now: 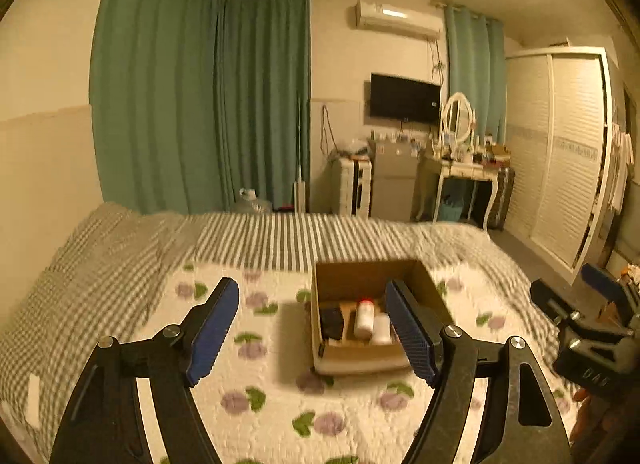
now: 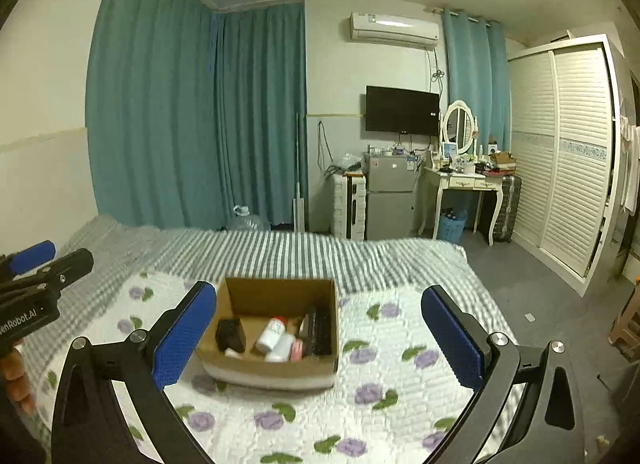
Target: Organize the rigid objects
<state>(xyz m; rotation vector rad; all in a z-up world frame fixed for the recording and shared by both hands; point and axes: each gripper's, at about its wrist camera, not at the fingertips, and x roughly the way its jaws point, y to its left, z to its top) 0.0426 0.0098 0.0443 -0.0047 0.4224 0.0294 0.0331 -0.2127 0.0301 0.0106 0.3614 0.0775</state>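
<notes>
An open cardboard box (image 1: 360, 362) (image 2: 276, 374) sits on the bed's flowered quilt. Inside lie a white bottle with a red cap (image 1: 364, 318) (image 2: 272, 332), a second white bottle (image 2: 282, 348), a black block (image 2: 231, 334), a small pink item (image 2: 296, 350) and a dark flat object (image 2: 318, 330). My left gripper (image 1: 312, 284) hovers short of the box, open, with nothing between its blue pads. The box shows just inside its right finger. My right gripper (image 2: 320, 292) is open wide and holds nothing, with the box ahead near its left finger. Each gripper shows at the edge of the other's view (image 1: 572, 286) (image 2: 56, 258).
The quilt (image 2: 360, 424) covers the near part of the bed, and a striped sheet (image 2: 280, 252) covers the far part. Beyond stand teal curtains (image 2: 180, 124), a small fridge (image 2: 390, 200), a dressing table (image 2: 468, 184) and a white wardrobe (image 2: 568, 152). Grey floor (image 2: 520, 296) lies to the right. A person's fingers (image 2: 16, 380) show at the left edge.
</notes>
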